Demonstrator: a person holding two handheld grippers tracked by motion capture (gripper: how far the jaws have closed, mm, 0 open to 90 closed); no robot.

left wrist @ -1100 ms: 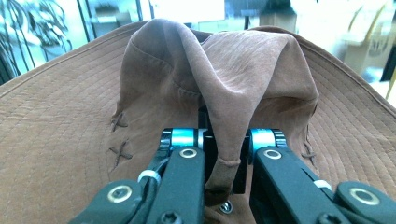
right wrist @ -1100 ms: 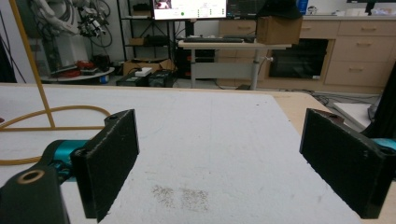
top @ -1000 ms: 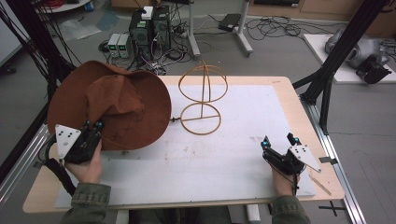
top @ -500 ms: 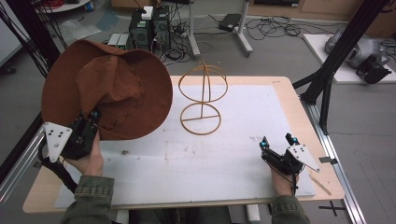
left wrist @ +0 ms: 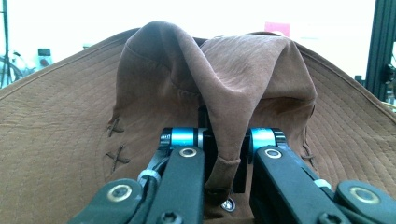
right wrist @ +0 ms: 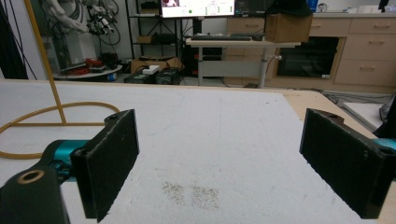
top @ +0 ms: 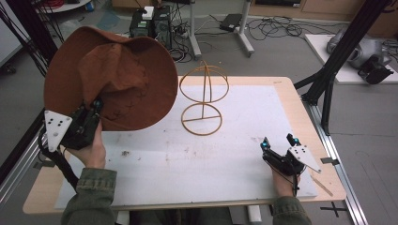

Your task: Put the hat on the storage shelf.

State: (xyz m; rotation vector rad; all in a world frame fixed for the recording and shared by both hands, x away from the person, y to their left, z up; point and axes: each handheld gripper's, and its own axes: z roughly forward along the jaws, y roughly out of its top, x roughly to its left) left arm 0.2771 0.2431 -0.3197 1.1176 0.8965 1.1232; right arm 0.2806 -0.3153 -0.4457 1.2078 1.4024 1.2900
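Note:
A brown wide-brimmed hat (top: 112,75) hangs lifted above the table's left side, its brim tipped up toward the camera. My left gripper (top: 96,105) is shut on the hat's edge; in the left gripper view a fold of the brown hat (left wrist: 233,93) is pinched between the jaws of that gripper (left wrist: 223,161). A golden wire hat stand (top: 202,96) is upright at the table's centre, just right of the hat; its ring base (right wrist: 42,126) appears in the right gripper view. My right gripper (top: 278,142) rests open near the front right, and its view shows the open gripper (right wrist: 219,158) holding nothing.
A white mat (top: 234,154) covers most of the wooden table (top: 328,183). Black frame posts (top: 338,56) stand at the right and left edges. Cables and equipment lie on the floor beyond the far edge.
My left gripper has raised the hat off the table and tilted it up and leftward. The right gripper has stayed put.

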